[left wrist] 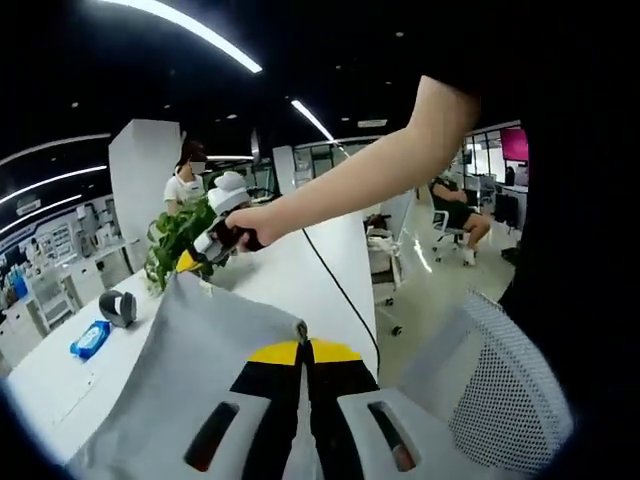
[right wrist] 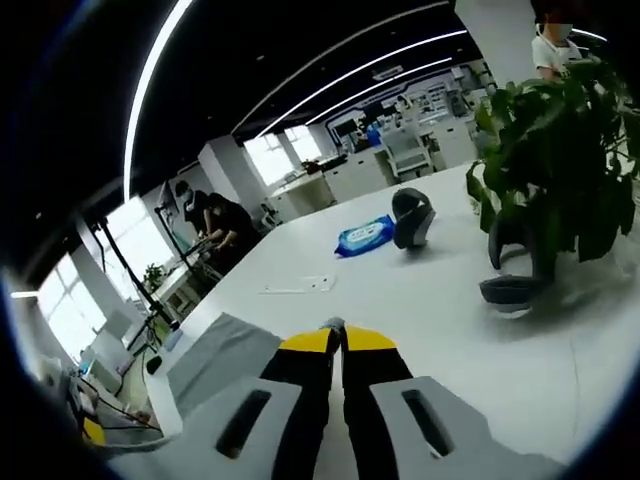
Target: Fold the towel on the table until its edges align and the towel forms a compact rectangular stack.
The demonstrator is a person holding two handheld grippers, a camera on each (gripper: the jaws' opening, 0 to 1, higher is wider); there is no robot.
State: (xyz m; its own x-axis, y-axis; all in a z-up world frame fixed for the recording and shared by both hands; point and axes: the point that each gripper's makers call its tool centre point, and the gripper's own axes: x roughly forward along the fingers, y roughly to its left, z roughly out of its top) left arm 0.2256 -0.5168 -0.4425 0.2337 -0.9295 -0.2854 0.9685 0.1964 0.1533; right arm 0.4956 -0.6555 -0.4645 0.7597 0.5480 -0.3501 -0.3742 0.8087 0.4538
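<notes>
2 grippers' jaws pinch the grey towel (left wrist: 200, 370).

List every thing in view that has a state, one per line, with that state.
Left claw: shut on the towel's edge.
Right claw: shut on the towel.
Towel: grey, lifted off the white table, held by both claws.
Blue wipes pack: lying flat, apart from the towel.
Potted plant: upright.
</notes>
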